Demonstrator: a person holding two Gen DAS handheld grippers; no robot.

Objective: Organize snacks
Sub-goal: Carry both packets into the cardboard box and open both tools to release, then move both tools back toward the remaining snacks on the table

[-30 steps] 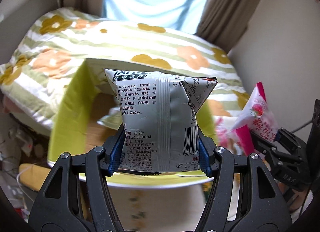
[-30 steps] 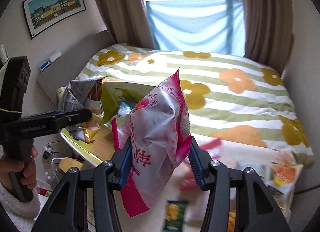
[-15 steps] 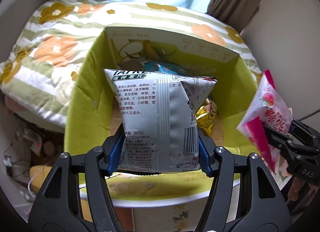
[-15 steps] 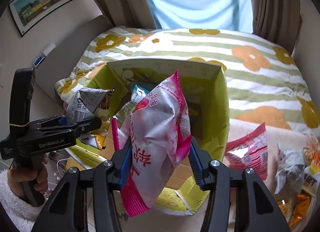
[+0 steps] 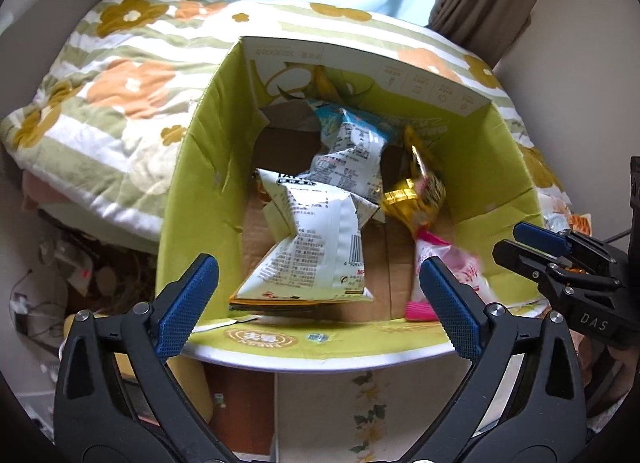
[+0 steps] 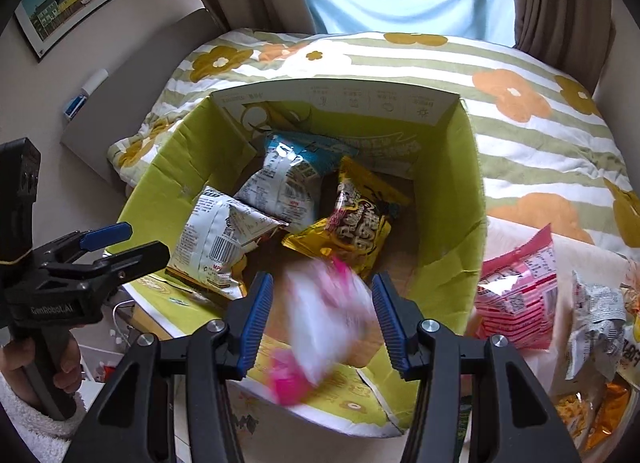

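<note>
Two packets let go over the box, both our grippers spread wide.

We hold the left gripper (image 5: 318, 291) above the near rim of the green cardboard box (image 5: 188, 191) with its jaws wide apart, so the silver packet (image 5: 316, 247) lies free inside, on the cardboard floor near that rim. Our right gripper (image 6: 320, 317) is also spread; the pink packet (image 6: 326, 323) between its blue pads (image 6: 256, 319) is blurred, which we read as falling, touching neither pad. We aim both over the open top because the box is the collecting place: a blue-and-white packet (image 6: 286, 183) and a yellow packet (image 6: 354, 219) already lie in it. More snacks wait on the surface to the right of the box, among them another pink packet (image 6: 516, 295) and a crumpled silver one (image 6: 596, 303), so we judge the sorting only partly done.
</note>
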